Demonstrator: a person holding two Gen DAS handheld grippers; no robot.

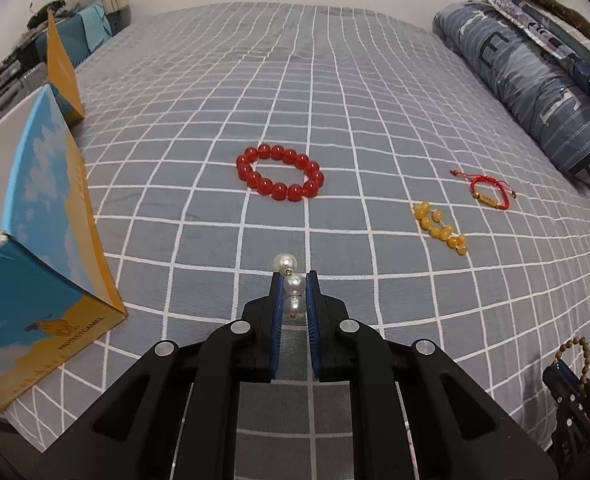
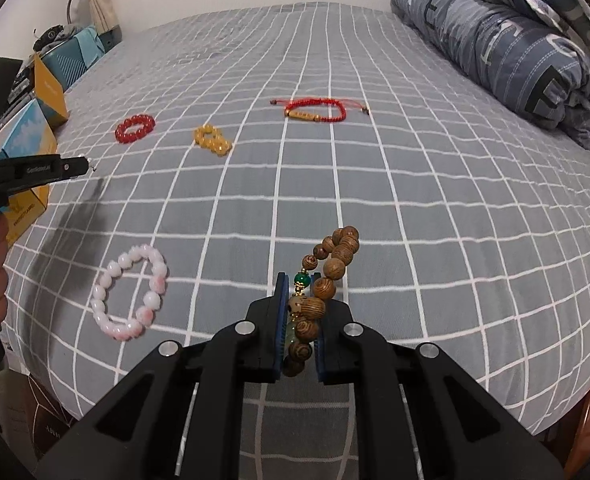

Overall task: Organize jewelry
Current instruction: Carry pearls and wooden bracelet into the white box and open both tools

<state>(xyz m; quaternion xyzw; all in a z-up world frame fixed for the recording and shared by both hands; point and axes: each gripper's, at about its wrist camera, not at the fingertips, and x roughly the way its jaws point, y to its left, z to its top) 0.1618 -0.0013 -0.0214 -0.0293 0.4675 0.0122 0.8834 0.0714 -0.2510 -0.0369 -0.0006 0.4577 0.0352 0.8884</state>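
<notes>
My left gripper (image 1: 294, 280) is shut on a white pearl strand (image 1: 291, 288), held above the bed beside the open blue and yellow box (image 1: 51, 264). It also shows in the right wrist view (image 2: 83, 166). My right gripper (image 2: 299, 280) is shut on a brown wooden bead bracelet (image 2: 327, 272) with a green bead. On the bed lie a red bead bracelet (image 1: 280, 172), a yellow bead bracelet (image 1: 441, 229), a red cord bracelet (image 1: 491, 191) and a pink bead bracelet (image 2: 131, 292).
The grey checked bed sheet (image 1: 255, 80) fills both views. A rolled blue duvet and pillows (image 1: 535, 92) lie along the right. Clutter and a teal box (image 1: 83, 32) stand off the bed's far left. The bed's near edge (image 2: 495, 400) drops away.
</notes>
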